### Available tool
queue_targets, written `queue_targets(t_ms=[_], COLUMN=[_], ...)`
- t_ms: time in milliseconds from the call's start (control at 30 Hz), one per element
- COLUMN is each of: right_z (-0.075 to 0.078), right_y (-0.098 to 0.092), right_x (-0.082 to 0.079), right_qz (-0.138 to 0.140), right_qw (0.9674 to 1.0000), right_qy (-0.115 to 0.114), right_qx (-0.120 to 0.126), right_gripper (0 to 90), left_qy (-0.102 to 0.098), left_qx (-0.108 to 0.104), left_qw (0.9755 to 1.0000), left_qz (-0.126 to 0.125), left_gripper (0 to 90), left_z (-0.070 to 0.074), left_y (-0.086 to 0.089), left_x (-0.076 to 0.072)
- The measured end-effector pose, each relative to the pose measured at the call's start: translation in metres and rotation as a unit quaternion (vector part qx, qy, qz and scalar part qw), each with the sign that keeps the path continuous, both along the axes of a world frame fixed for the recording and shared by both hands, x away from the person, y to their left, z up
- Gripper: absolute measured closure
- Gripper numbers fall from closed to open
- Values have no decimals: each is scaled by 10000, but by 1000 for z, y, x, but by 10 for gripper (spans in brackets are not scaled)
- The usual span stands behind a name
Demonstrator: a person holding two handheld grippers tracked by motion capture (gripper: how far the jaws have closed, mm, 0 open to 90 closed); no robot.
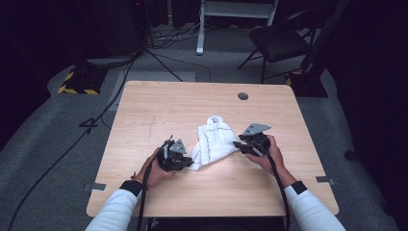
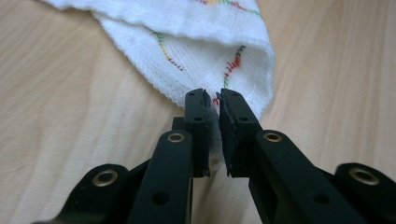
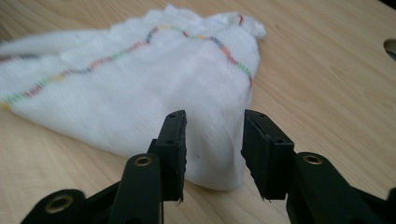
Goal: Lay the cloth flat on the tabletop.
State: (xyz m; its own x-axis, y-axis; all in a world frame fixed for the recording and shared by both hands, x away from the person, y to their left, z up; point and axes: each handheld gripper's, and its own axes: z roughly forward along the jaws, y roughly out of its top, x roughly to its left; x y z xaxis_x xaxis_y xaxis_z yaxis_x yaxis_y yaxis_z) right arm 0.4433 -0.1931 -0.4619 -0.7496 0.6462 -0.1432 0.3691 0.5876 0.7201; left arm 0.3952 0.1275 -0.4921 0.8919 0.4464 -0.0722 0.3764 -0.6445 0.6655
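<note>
A white cloth [image 1: 214,139] with a coloured stitched line lies crumpled near the middle of the wooden table [image 1: 159,110]. My left gripper [image 1: 187,163] is at the cloth's near left corner. In the left gripper view its jaws are nearly together and pinch a fold of the cloth [image 2: 196,70] between the pads. My right gripper [image 1: 236,144] sits at the cloth's right edge. In the right gripper view its jaws stand apart, with the cloth's [image 3: 140,93] near corner lying between them, and the pads do not press on it.
A round cable hole [image 1: 243,96] sits near the table's far edge. Beyond the table stand a dark chair [image 1: 281,43] and a white frame leg [image 1: 200,29]. Cables run across the grey floor at the left.
</note>
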Motion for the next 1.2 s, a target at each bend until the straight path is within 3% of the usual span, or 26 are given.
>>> queue_targets(t_ms=[67, 200, 233, 267, 433, 567, 600, 633, 733, 833, 933, 1200], right_z=[6, 11, 11, 10, 3, -8, -14, -14, -22, -22, -20, -10], right_y=[5, 25, 38, 45, 73, 93, 101, 101, 107, 104, 98, 77], right_x=[-6, -19, -23, -24, -32, -32, -33, -33, -35, -35, -37, -44], right_qz=[154, 559, 720, 779, 1007, 1114, 1147, 1147, 1156, 1141, 1137, 1166], right_qw=[9997, 9980, 9968, 9962, 9945, 9934, 9932, 9932, 9925, 9926, 9925, 9925], right_qy=[-59, -143, -50, -10, -5, 149, 206, 206, 223, 287, 202, 161], right_qx=[204, 246, 351, 389, 283, 234, 56, 56, -316, -307, -396, -316], right_gripper=[586, 600, 594, 583, 546, 499, 496, 496, 537, 666, 778, 892], left_qy=[5, -176, -158, -23, 6, 42, 35, 19, 39, 37, 33, 38], left_qx=[49, 260, 262, 104, 56, -37, -36, -12, -28, -20, -25, -14], left_qw=[10000, 9994, 9994, 9999, 10000, 9999, 9999, 9999, 9999, 9998, 9998, 9998], left_qz=[-79, -152, -157, -78, -73, -101, -107, -122, -146, -181, -186, -194], left_gripper=[822, 825, 825, 827, 826, 824, 824, 824, 823, 823, 824, 824], left_z=[1, 3, 3, 1, 0, -1, -1, -1, -1, -1, -1, -1], left_y=[-4, -11, -11, -10, -10, -10, -10, -10, -9, -9, -9, -9], left_x=[-7, -17, -17, -17, -16, -15, -15, -15, -14, -14, -14, -13])
